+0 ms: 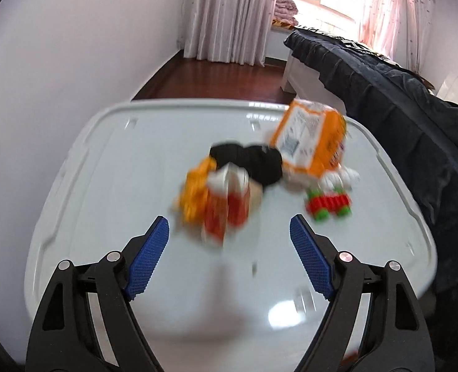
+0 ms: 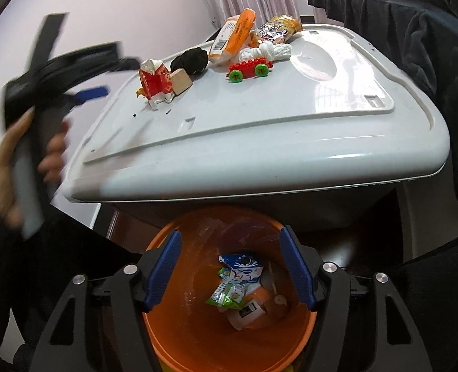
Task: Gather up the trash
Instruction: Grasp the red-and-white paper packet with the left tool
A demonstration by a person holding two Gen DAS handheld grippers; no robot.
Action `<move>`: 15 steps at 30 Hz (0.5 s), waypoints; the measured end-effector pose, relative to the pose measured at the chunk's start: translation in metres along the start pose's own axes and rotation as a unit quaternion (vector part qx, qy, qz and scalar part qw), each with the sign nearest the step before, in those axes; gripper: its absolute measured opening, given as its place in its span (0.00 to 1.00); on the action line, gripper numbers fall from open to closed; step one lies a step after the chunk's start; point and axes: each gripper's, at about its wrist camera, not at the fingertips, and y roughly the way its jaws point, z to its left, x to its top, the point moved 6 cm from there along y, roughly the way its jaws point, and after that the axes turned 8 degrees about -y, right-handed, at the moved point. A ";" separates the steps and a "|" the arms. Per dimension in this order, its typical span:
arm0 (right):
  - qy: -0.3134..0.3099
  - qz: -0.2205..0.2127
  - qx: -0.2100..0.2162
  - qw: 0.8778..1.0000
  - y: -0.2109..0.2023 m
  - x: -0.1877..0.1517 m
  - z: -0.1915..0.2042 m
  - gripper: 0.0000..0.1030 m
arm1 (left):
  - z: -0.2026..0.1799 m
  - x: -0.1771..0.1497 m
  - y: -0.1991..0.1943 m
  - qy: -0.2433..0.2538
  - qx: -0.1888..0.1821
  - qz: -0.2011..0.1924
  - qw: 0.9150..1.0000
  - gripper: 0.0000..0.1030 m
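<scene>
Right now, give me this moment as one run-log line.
left gripper: open, empty, facing red carton | right gripper: open, empty, over orange bin | wrappers inside

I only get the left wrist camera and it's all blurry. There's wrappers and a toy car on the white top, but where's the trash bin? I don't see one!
Observer: An orange bucket stands on the floor, just below the near edge of the white lid.
Operator: Is anything in it already?
Observer: Yes. A blue and white milk carton and a green wrapper lie at the bottom.
Operator: What's the other gripper doing?
Observer: The right gripper hangs over the bucket's mouth, open, with nothing between its jaws.
</scene>
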 end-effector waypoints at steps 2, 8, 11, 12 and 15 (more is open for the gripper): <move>0.003 0.000 0.003 1.000 0.000 -0.001 0.000 0.63 | -0.004 0.006 0.014 0.016 0.011 -0.009 1.000 0.76; 0.012 0.007 0.017 1.000 0.005 -0.004 -0.001 0.63 | -0.010 0.007 0.049 0.054 0.033 -0.033 0.997 0.64; 0.014 0.012 0.021 1.000 0.008 -0.006 0.001 0.63 | -0.014 0.005 0.057 0.070 0.034 -0.028 0.997 0.44; 0.014 0.013 0.022 1.000 0.009 -0.006 0.001 0.63 | -0.014 0.007 0.054 0.065 0.023 -0.035 0.997 0.42; 0.012 0.015 0.023 1.000 0.011 -0.007 0.004 0.63 | -0.010 0.006 0.050 0.050 0.000 -0.035 0.998 0.30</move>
